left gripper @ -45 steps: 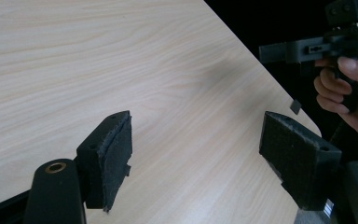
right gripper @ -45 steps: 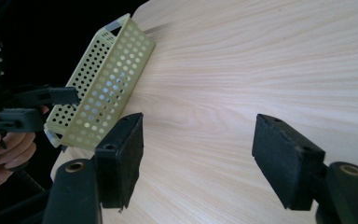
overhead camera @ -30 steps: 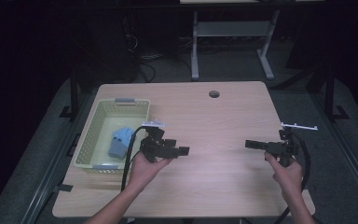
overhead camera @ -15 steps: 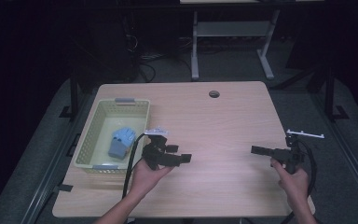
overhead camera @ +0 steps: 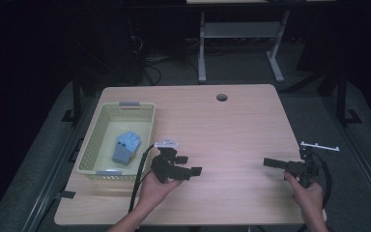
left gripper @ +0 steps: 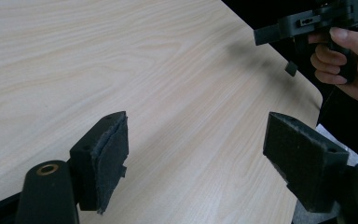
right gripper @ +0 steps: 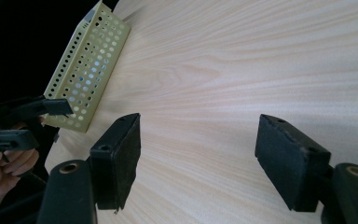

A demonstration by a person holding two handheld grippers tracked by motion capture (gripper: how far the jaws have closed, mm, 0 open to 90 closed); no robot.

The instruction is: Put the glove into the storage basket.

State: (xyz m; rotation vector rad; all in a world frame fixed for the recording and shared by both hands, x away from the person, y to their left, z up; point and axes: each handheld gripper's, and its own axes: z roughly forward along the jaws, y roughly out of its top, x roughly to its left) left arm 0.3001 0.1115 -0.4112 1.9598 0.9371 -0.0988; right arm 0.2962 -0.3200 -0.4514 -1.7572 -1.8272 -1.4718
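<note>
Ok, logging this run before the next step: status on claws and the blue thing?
Left claw open, empty, over bare table. Right claw open, empty, near table's right edge. Blue object lying in yellow basket, untouched. Nothing in the way.

Wide bare table, one basket at the left

The table (overhead camera: 232, 121) lies bare across the frame's middle and right, open between the left gripper (overhead camera: 194, 170) and right gripper (overhead camera: 267, 162). The yellow basket (overhead camera: 92, 145), holding a blue thing (overhead camera: 125, 146), blocks the left, just beside the left gripper.
</note>
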